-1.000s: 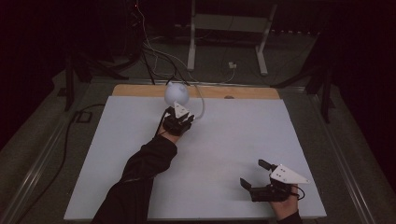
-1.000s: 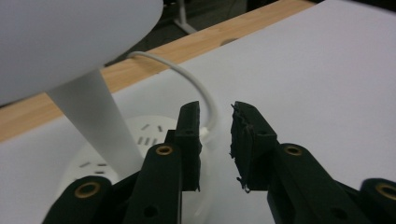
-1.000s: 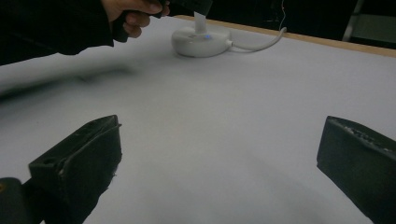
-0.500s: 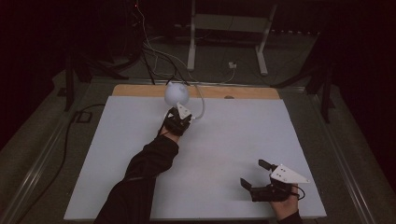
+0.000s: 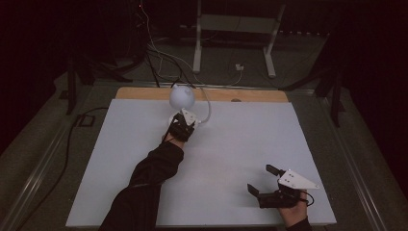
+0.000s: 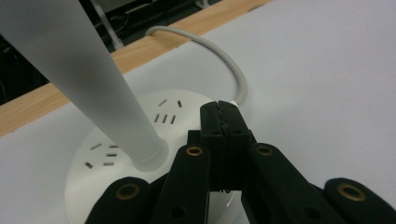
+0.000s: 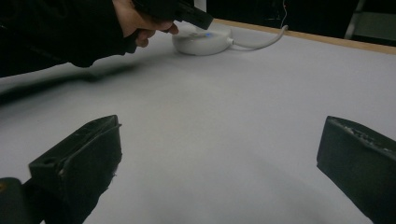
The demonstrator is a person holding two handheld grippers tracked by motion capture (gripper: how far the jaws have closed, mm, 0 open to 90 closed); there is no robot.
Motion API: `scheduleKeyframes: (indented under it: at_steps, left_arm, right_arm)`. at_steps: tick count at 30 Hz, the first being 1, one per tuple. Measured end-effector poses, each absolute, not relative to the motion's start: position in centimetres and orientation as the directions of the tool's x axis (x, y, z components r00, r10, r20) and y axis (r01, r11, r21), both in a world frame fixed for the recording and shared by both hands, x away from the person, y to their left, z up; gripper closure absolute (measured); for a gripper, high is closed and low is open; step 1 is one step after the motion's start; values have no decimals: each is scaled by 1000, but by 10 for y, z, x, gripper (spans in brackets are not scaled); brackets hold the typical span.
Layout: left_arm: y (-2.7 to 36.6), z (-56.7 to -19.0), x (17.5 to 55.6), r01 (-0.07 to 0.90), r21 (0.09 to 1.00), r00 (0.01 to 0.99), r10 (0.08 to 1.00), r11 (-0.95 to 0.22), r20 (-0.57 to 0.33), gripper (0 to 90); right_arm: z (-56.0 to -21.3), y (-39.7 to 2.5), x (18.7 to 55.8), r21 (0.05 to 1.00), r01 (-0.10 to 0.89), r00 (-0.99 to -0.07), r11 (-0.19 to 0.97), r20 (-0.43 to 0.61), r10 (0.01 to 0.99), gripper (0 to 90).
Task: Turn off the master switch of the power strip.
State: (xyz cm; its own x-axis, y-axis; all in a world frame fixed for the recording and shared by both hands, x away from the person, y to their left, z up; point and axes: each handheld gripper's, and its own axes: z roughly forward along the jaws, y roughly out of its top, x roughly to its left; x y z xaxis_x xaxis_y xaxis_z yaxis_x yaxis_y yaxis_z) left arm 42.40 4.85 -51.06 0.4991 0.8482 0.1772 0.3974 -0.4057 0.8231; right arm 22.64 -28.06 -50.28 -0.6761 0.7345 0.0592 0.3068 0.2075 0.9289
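Left claw (image 5: 184, 120) has edged toward 12 o'clock, onto the lamp base (image 6: 140, 140)
Its jaws are clenched together; right claw (image 5: 262, 179) rests released at the counter's (image 5: 240, 144) 5 o'clock

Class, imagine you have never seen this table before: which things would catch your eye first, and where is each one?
At the far edge of the white table stands a white lamp on a round base, its white cable looping behind it. The left gripper, jaws shut, presses down on that base by a small blue light. The right gripper rests open near the front right corner.
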Motion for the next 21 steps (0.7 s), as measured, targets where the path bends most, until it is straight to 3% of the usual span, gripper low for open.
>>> scheduleKeyframes:
  at_steps: [21]
  left_arm:
    - [44,-519,426,402,793,479,843,-458,244,900]
  right_arm:
    - [-503,-280,227,927,310,-678,209,61,733,0]
